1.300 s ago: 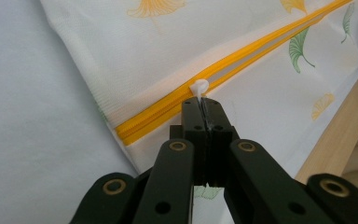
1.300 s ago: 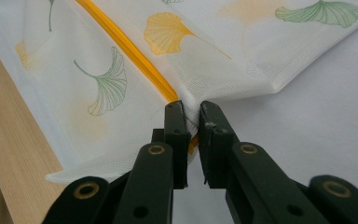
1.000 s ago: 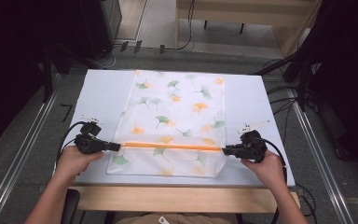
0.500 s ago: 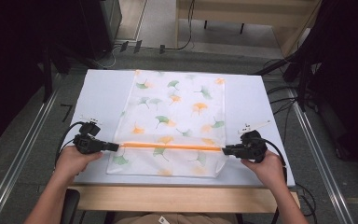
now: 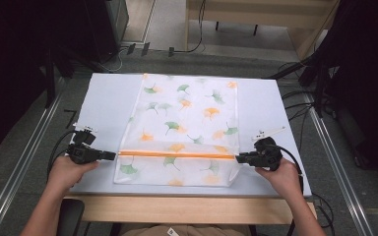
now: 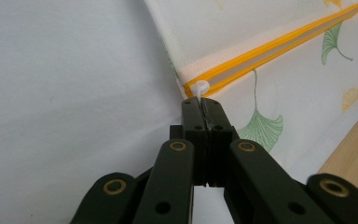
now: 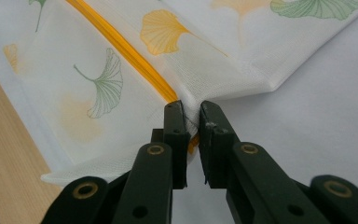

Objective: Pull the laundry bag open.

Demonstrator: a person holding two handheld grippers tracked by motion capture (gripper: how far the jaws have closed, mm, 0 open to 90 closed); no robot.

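The mesh bag (image 5: 184, 130), white with green and orange ginkgo leaves, lies flat on the white table (image 5: 108, 98), its long side running away from the person. Its orange zipper (image 5: 177, 154) crosses the near part of the bag from side to side, so the zipper's long axis runs straight between the two hands.

The left gripper (image 5: 109, 156) sits at the zipper's left end. In the left gripper view its jaws are pressed together on the small white zipper pull (image 6: 199, 88), which pokes out just beyond the tips. The right gripper (image 5: 239, 158) sits at the opposite end, and in the right gripper view its jaws pinch the bag's corner fabric (image 7: 189, 122) where the zipper (image 7: 121, 51) ends, with only a narrow gap between them.

The zipper looks closed along its whole length. Judging from this, the coming move is a slide of the pull toward the right gripper, along the zipper's line. The left hand does the travelling, while the right anchors the far end to keep the track taut.
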